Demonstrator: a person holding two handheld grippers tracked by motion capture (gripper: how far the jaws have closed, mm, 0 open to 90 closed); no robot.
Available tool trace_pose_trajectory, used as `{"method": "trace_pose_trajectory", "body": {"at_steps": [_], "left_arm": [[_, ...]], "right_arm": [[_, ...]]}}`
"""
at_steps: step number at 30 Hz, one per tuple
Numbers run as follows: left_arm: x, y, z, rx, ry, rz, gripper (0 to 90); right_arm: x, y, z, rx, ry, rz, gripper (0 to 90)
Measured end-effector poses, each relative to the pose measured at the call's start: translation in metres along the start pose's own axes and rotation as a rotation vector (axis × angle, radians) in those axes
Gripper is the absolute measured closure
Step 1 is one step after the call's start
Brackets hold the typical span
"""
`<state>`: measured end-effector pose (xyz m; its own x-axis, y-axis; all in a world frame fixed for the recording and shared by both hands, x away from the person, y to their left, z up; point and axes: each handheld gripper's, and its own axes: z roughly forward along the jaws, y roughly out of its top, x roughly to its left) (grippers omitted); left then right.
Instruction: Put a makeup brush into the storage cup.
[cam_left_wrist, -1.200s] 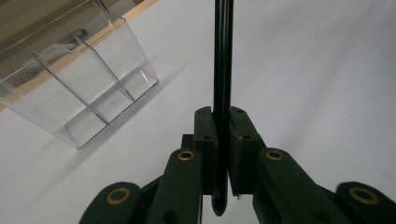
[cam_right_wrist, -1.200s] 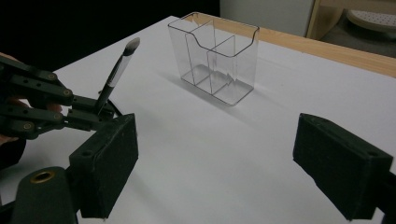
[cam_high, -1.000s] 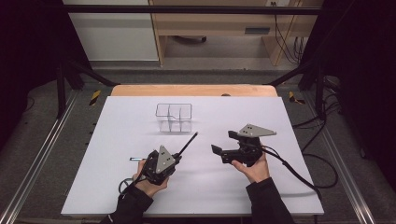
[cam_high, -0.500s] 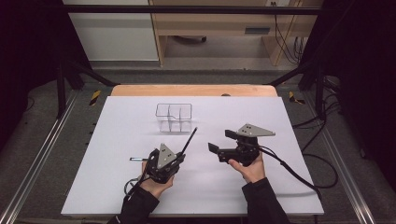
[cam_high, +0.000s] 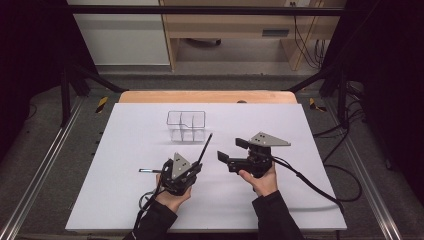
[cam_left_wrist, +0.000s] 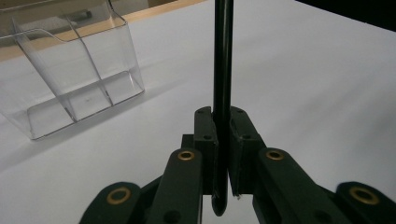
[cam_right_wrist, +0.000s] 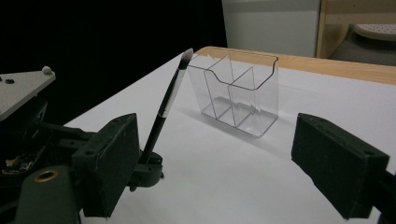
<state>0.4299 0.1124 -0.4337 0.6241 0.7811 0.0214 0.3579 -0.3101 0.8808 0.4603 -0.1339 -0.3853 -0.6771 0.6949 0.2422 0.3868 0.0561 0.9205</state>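
Observation:
A thin black makeup brush (cam_high: 204, 148) with a pale bristle tip (cam_right_wrist: 187, 56) is clamped by its handle (cam_left_wrist: 223, 70) in my left gripper (cam_high: 191, 169), which is shut on it. The brush slants up and away toward a clear plastic organizer (cam_high: 186, 125) with several compartments, standing empty a short way beyond. In the left gripper view the organizer (cam_left_wrist: 70, 70) lies ahead to the left of the left gripper (cam_left_wrist: 222, 121). My right gripper (cam_high: 233, 150) hovers just right of the brush, open and holding nothing. Its wide-apart jaws frame the brush (cam_right_wrist: 166, 105) and the organizer (cam_right_wrist: 238, 91).
A short dark stick-like item (cam_high: 148, 170) lies on the white tabletop (cam_high: 300, 195) just left of the left hand. A wooden edge (cam_high: 207, 96) runs along the far side of the table. Metal rails and cables flank the table on the floor.
The left gripper has raised the brush tip slightly toward the organizer. The right gripper has drifted a little to the left and stays open.

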Motion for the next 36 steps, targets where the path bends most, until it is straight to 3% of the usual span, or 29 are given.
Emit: {"method": "trace_pose_trajectory", "body": {"at_steps": [18, 24, 36], "left_arm": [[-0.006, 0.003, 0.006, -0.026, 0.012, -0.031, 82.9], [-0.011, 0.003, 0.009, -0.027, 0.011, -0.029, 82.9], [-0.019, 0.006, 0.015, -0.017, 0.009, -0.015, 82.9]], "right_arm": [[0.002, -0.003, 0.007, -0.053, -0.022, 0.064, 16.6], [0.002, -0.003, 0.008, -0.067, -0.005, 0.082, 18.5], [0.005, -0.008, 0.015, -0.063, 0.02, 0.14, 34.9]]}}
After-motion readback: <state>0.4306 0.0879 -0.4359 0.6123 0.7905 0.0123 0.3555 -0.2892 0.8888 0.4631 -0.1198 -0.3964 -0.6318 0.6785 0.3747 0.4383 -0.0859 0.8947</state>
